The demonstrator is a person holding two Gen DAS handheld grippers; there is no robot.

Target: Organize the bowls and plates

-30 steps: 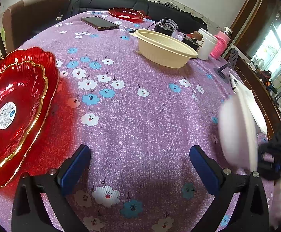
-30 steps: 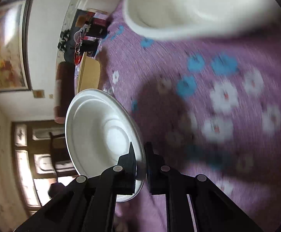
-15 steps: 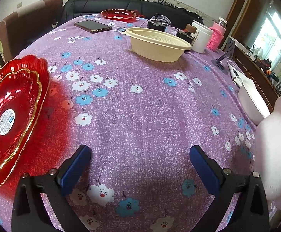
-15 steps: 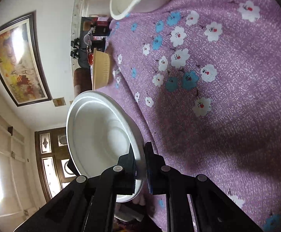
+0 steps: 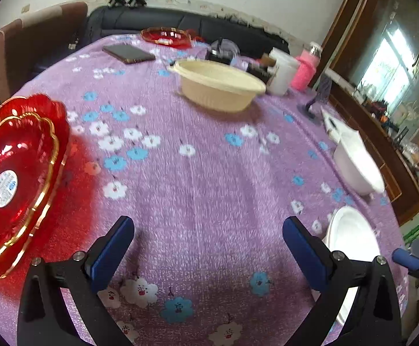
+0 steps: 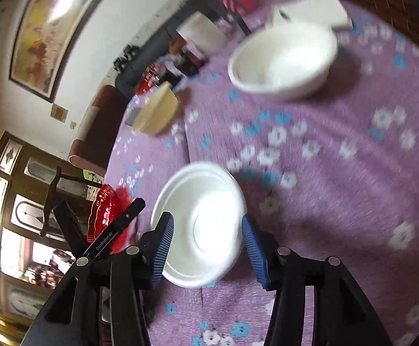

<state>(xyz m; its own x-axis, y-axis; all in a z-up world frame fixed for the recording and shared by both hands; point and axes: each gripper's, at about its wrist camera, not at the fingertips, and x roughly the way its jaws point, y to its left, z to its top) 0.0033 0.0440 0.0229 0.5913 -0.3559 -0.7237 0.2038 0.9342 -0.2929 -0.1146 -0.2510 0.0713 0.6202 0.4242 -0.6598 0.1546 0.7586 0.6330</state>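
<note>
A white plate (image 6: 206, 201) lies flat on the purple flowered tablecloth (image 6: 339, 187). My right gripper (image 6: 206, 225) hovers above it with its jaws opening; the blue pads stand on either side of the plate and do not press on it. Farther off sits a white bowl (image 6: 284, 60). My left gripper (image 5: 206, 230) hangs open over bare cloth, nothing between its fingers. From the left wrist, two stacked red plates (image 5: 10, 173) sit at the left, and the white plate (image 5: 353, 239) and white bowl (image 5: 356, 161) at the right. A cream bowl (image 5: 221, 86) stands at the back.
Another red plate (image 5: 166, 36) and a dark phone (image 5: 128, 53) lie at the far edge. A white tub (image 5: 281, 72) and a pink bottle (image 5: 306, 70) stand behind the cream bowl. Chairs and a dark sofa ring the table.
The right gripper was shut on the white plate's rim, holding it on edge. Now the plate lies flat on the cloth, the jaws have spread, and the gripper has rolled and lifted. The left gripper barely moved.
</note>
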